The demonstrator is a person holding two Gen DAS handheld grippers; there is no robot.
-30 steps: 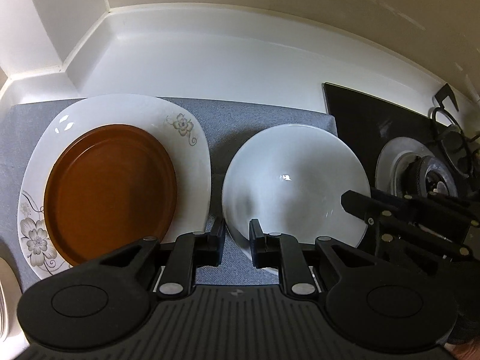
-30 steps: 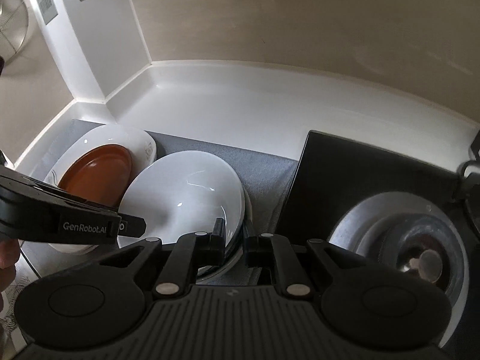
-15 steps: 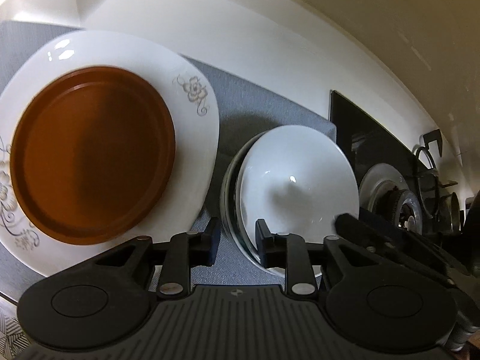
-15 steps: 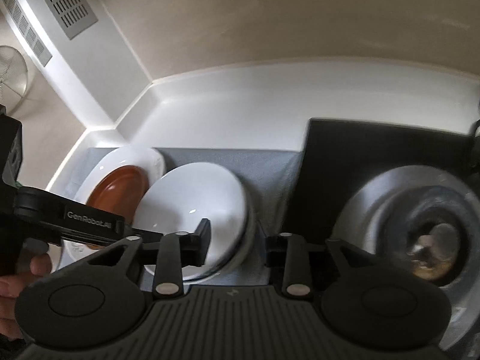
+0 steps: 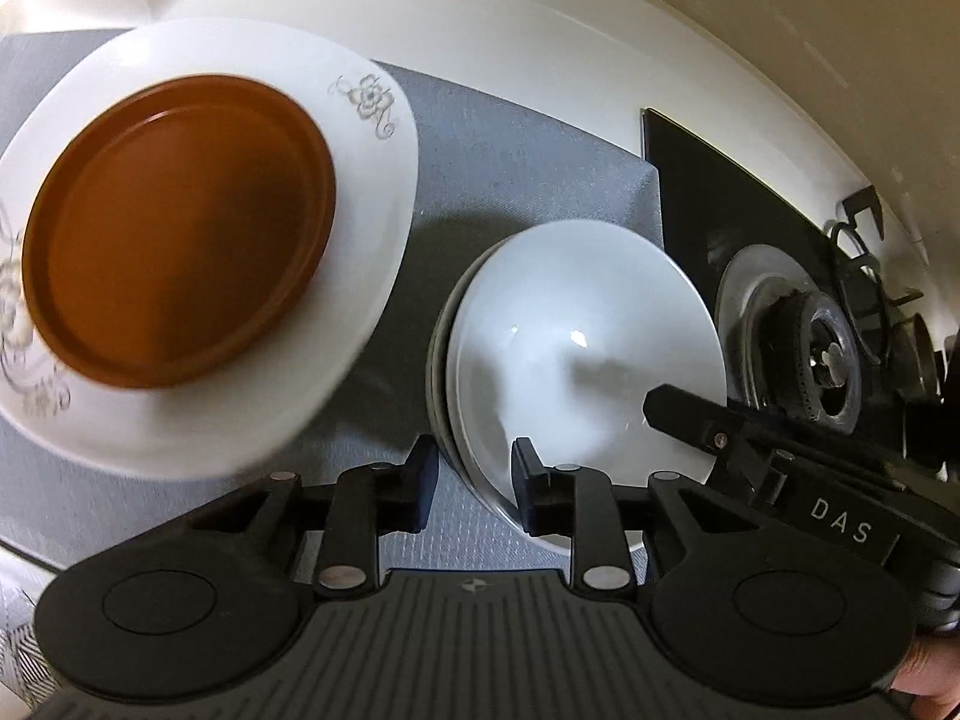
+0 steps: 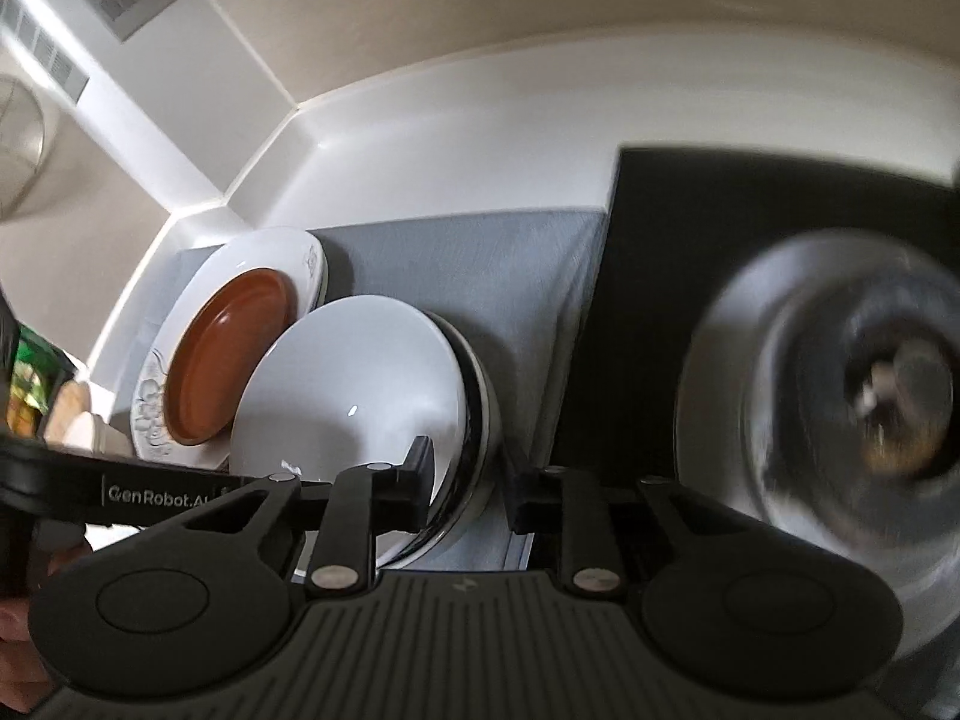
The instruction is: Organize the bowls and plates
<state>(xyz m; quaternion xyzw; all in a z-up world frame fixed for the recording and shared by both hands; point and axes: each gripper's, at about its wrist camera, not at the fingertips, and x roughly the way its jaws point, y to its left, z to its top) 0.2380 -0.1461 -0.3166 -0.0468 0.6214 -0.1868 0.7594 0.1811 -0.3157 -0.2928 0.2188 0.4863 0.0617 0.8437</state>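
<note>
A stack of white bowls (image 5: 576, 348) (image 6: 354, 384) sits on a grey mat (image 5: 516, 168). My left gripper (image 5: 474, 483) straddles the stack's left rim, one finger outside and one inside. Its jaws are closing and I see no firm press on the rim. My right gripper (image 6: 468, 480) straddles the right rim with a strip of mat showing beside its outer finger. These jaws are closing too. Left of the bowls, a brown plate (image 5: 180, 234) (image 6: 228, 354) lies on a white flowered plate (image 5: 384, 180) (image 6: 264, 246).
A black hob (image 5: 720, 192) with a gas burner (image 5: 828, 354) (image 6: 888, 396) borders the mat on the right. White counter and wall run behind. A hand shows at the lower left of the right wrist view (image 6: 18, 648).
Both grippers went from shut to parted and sank closer to the bowls, with the rims now between their fingers. The right jaws have narrowed since half a second ago. Both views have rolled.
</note>
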